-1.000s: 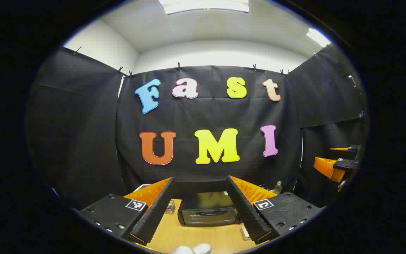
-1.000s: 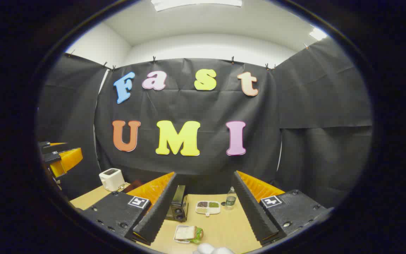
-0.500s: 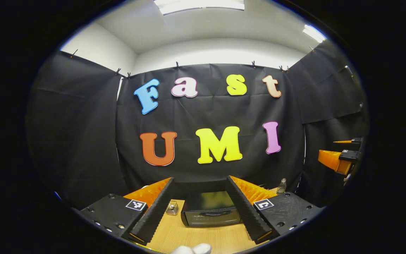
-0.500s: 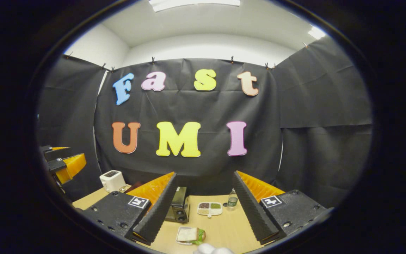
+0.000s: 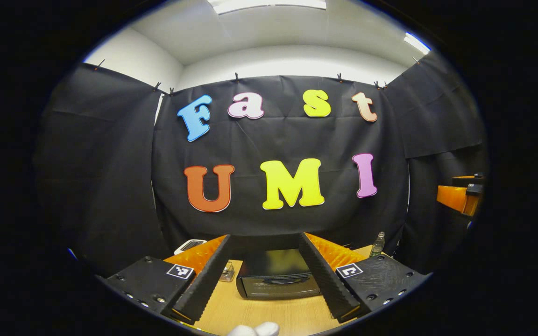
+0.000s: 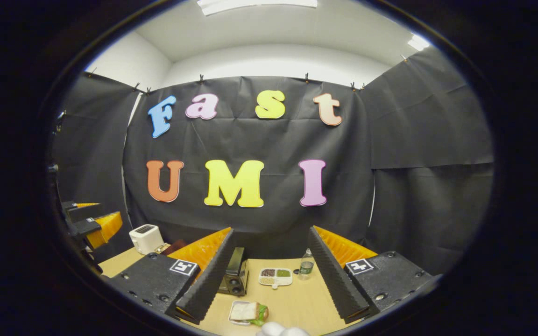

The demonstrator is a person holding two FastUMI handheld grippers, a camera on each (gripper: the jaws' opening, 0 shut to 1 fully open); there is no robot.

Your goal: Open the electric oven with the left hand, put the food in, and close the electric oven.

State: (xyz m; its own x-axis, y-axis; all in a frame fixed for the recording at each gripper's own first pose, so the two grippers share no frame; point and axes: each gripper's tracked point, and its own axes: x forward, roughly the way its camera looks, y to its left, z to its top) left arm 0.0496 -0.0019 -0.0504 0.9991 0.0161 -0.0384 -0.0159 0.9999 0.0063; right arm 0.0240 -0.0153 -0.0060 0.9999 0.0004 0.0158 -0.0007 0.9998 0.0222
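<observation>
The black electric oven (image 5: 278, 281) stands on the wooden table (image 5: 231, 310) with its door closed, straight ahead of my left gripper (image 5: 264, 236). That gripper is open, held above the table and short of the oven. In the right gripper view the oven (image 6: 234, 276) shows side-on. A sandwich on a small plate (image 6: 249, 311) lies below my right gripper (image 6: 270, 229), which is open and holds nothing. The right gripper (image 5: 458, 197) hangs at the far right of the left gripper view. The left gripper (image 6: 90, 222) appears at the left edge of the right gripper view.
A white toaster (image 6: 145, 237) stands at the table's back left. A divided dish of grains (image 6: 274, 276) and a small bottle (image 6: 305, 264) sit right of the oven. A small glass jar (image 5: 226, 272) stands left of the oven. A gloved hand (image 5: 255, 329) shows at the bottom.
Both cameras drifted slightly. The left gripper tilted a little downward toward the oven; in the right gripper view it sank lower. Both grippers stayed open.
</observation>
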